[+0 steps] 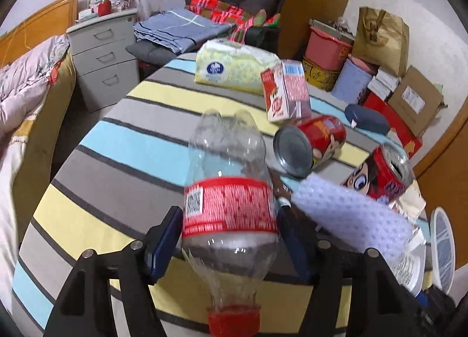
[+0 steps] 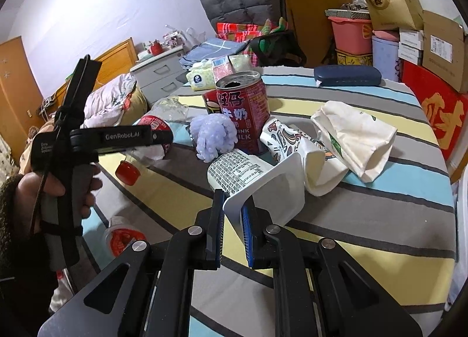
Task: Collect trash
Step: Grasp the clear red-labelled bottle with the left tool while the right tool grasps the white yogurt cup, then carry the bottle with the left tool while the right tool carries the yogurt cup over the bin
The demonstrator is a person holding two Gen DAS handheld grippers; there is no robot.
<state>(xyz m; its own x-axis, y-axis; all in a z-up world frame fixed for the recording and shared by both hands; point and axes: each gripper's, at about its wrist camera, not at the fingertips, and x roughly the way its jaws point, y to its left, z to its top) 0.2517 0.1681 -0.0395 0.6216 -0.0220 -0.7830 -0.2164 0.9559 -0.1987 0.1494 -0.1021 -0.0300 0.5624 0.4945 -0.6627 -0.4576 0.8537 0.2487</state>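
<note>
The left gripper is clamped on a crumpled clear plastic bottle with a red label and red cap, held above the striped tablecloth. The right gripper pinches the rim of a white plastic cup lying on the cloth.

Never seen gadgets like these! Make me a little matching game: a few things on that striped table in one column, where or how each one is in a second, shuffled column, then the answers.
Things
1. plastic bottle
2. white cup
3. upright red can
4. blue case

States
A. lying at the table's far edge
B. rim pinched by the right gripper
C. standing, top open, beside a lilac foam net
D. clamped at its red label by the left gripper

Pairs: 1-D, 2-B, 3-C, 4-A
</note>
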